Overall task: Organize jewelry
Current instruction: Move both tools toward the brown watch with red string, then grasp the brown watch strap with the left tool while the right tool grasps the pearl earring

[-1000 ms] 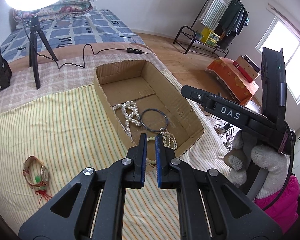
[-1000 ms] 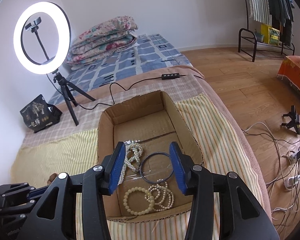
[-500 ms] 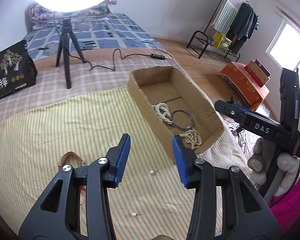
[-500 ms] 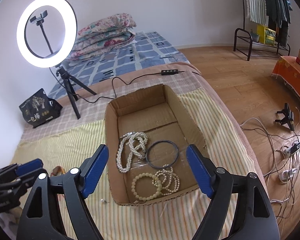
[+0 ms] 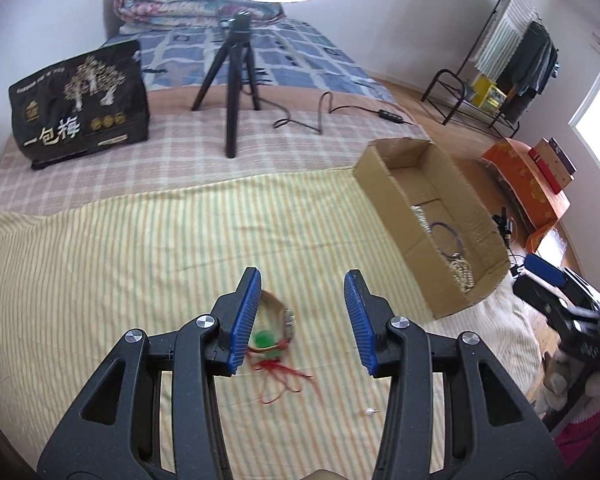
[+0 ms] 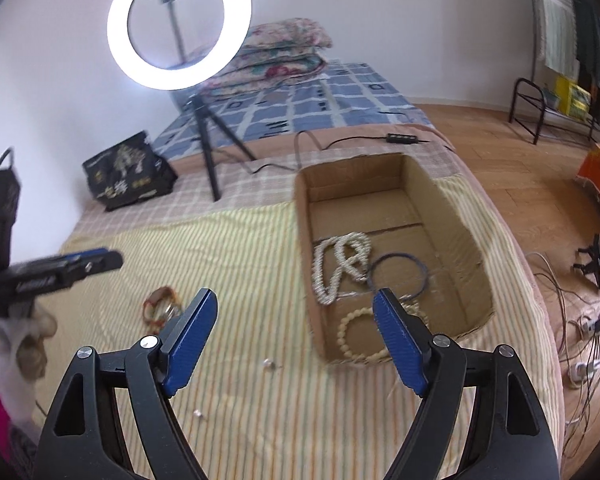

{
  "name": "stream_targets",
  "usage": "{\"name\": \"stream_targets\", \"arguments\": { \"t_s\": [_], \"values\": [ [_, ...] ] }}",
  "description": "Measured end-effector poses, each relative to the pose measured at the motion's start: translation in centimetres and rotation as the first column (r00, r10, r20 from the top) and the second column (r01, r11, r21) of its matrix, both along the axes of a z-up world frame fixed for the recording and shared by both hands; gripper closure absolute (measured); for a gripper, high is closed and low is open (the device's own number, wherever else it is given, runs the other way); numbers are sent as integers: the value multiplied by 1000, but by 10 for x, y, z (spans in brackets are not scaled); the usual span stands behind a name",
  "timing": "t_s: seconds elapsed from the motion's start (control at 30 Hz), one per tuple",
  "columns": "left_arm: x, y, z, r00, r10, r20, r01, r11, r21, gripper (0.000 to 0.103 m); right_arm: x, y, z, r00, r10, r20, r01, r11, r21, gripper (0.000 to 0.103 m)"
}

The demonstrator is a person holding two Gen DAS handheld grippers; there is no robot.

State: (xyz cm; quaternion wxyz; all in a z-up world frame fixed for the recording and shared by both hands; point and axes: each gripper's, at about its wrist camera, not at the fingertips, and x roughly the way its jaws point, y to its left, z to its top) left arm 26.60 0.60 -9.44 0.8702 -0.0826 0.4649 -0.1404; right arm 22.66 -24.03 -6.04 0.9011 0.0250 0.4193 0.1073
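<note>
The jaws of the left gripper (image 5: pixel 302 320) are parted, and nothing is pinched between them. A second ago they were shut tight over the cardboard box (image 5: pixel 396 196); in the last second they have been opening, and no thing is seen between the pads. Just below and between them, a bangle tied with red string and a green bead (image 5: pixel 274 334) lies flat on the striped yellow sheet (image 5: pixel 140 248). It is not touched yet. The left fingers (image 5: pixel 246 316) are lined up on either side of it.

The jaws of the right gripper (image 6: pixel 296 340) are spread very wide, and they too are empty. They were narrower a second ago and have been opening. They are held above the near left corner of the box, out over the sheet.

Inside the box, a long pearl necklace (image 6: pixel 340 264), a thin dark ring (image 6: pixel 398 276) and a round bead bracelet (image 6: pixel 356 336) are seen lying on the bottom. So three pieces are already put away.

Two tiny loose pieces (image 6: pixel 270 365) are left on the sheet near the box, too small to be told apart. They are still to be picked up.

The left gripper has been carried away from the box and over to the bangle. It is judged that the bangle is meant to be picked up next and dropped into the box. The red string may trail or catch on the sheet, so a firm pinch on the hard ring is needed.
</note>
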Motion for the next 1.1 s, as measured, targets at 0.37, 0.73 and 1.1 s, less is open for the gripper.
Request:
{"name": "stream_targets", "arguments": {
  "t_s": [0.37, 0.73, 1.1],
  "values": [
    [6, 32, -35, 995, 43, -91, -42, 999, 8, 59, -51, 47, -31, 979, 202, 4, -202, 979, -2, 23],
    [11, 29, -69, 985, 39, -166, -33, 999, 39, 59, -69, 77, -90, 923, 330, -197, -341, 940, -23, 23],
    [19, 30, -89, 976, 41, -213, -36, 999, 27, 59, -63, 97, -114, 882, 404, -241, -430, 900, -67, 68]
  ]
}}
